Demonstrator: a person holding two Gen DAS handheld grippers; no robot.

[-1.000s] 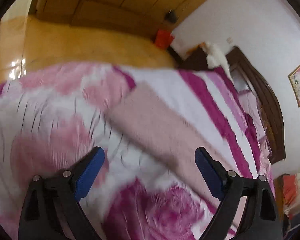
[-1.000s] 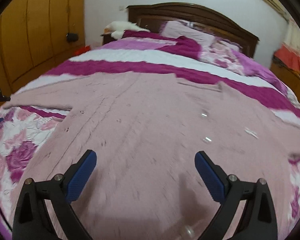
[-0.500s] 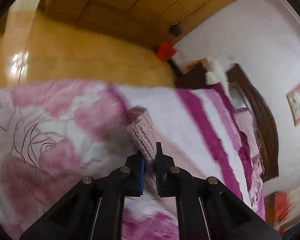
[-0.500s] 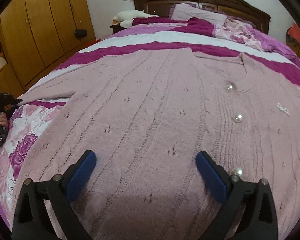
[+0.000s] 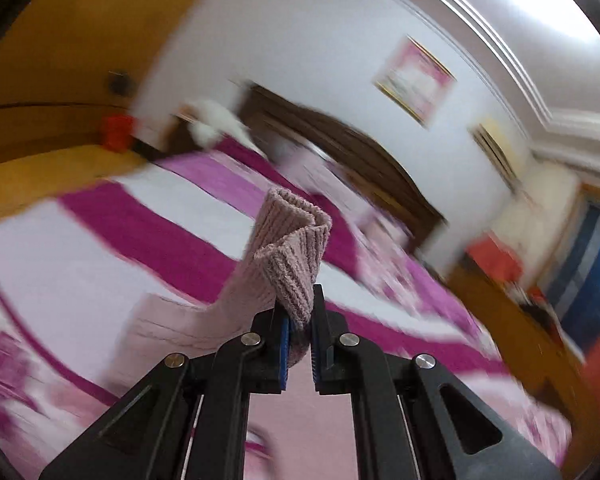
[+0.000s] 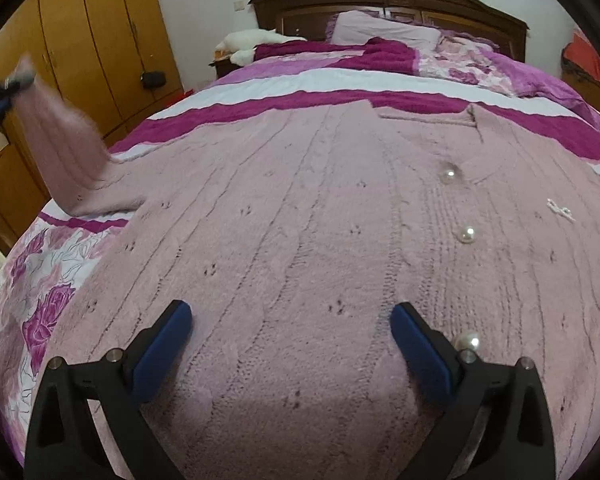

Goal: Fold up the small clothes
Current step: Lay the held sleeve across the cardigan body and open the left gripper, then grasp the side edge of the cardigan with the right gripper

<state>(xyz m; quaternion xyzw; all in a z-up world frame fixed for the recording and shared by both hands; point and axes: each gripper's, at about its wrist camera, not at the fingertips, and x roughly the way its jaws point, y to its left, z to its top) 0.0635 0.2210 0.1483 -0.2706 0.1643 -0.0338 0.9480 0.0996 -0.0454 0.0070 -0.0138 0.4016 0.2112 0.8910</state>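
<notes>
A soft, floppy pink cardigan point(image 6: 300, 240) lies flat, buttons up, across the foot of the bed point(image 6: 340, 80), its sleeve lifted off the bed's left edge. The left gripper point(image 5: 299, 332) is clamped on the ribbed cuff point(image 5: 290, 252), probably the firmest hold, while the right gripper point(image 6: 290, 340) hovers wide open and empty above the hem.

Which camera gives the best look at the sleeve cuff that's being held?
The left wrist view: the ribbed sleeve cuff sits sharp and close, pinched in the left gripper. The right wrist view shows it only as a small blur at the far left edge, with the sleeve lifted off the bed.
</notes>
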